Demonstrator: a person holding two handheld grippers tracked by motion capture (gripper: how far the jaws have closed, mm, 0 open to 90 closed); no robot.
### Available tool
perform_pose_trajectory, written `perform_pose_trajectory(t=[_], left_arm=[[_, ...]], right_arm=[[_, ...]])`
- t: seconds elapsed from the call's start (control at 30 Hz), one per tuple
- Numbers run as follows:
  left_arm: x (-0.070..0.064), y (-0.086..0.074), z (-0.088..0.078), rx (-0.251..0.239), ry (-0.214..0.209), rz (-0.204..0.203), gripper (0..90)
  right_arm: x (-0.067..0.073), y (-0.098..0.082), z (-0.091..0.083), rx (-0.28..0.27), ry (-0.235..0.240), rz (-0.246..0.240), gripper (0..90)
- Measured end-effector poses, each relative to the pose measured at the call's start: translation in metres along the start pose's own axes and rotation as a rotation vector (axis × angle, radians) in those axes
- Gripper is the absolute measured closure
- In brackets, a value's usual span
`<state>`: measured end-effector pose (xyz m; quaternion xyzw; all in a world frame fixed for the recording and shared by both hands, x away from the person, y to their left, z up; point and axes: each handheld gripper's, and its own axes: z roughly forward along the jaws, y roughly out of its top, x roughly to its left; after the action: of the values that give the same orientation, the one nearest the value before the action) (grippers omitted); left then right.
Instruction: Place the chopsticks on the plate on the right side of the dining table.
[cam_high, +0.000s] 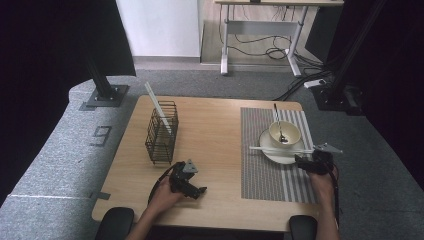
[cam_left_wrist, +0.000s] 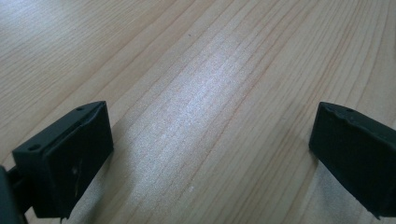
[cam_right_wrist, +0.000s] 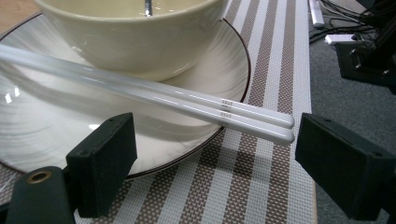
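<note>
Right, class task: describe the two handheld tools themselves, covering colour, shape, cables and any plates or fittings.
Both tools are black. The left tool carries a grey three-cornered plate and trails a black cable. The right tool has a similar grey plate, with a dark cable running along the forearm. Each has two blocky black jaws; a brass-coloured ring sits beside one right jaw.

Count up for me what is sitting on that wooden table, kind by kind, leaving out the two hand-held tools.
Wire basket: 1
Striped placemat: 1
Plate: 1
Bowl: 1
Spoon in the bowl: 1
White chopsticks on the plate: 2
White stick standing in the basket: 1; I cannot tell whether it is one or a pair
Total: 8
</note>
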<state>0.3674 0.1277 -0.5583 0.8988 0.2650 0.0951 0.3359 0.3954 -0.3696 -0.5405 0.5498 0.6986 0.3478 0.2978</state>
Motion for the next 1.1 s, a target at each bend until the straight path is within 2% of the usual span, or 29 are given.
perform_pose_trajectory(t=[0.1,0.23,0.43,0.7,0.93,1.1], left_arm=[[0.0,0.0,0.0,0.0,0.0,0.0,0.0],[0.0,0.0,0.0,0.0,0.0,-0.001,0.0],[0.0,0.0,0.0,0.0,0.0,-0.002,0.0],[0.0,0.0,0.0,0.0,0.0,-0.001,0.0],[0.0,0.0,0.0,0.0,0.0,-0.001,0.0],[0.0,0.0,0.0,0.0,0.0,0.001,0.0]], right_arm=[[0.001,0.004,-0.006,-0.002,0.032,0.015,7.0],[0.005,0.01,-0.016,-0.004,0.055,0.007,0.0],[0.011,0.013,-0.028,0.018,0.09,-0.005,0.0],[0.018,0.01,-0.047,0.022,0.118,-0.02,0.0],[0.034,0.011,-0.066,0.041,0.136,-0.055,0.0],[0.052,0.013,-0.076,0.062,0.177,-0.069,0.0]])
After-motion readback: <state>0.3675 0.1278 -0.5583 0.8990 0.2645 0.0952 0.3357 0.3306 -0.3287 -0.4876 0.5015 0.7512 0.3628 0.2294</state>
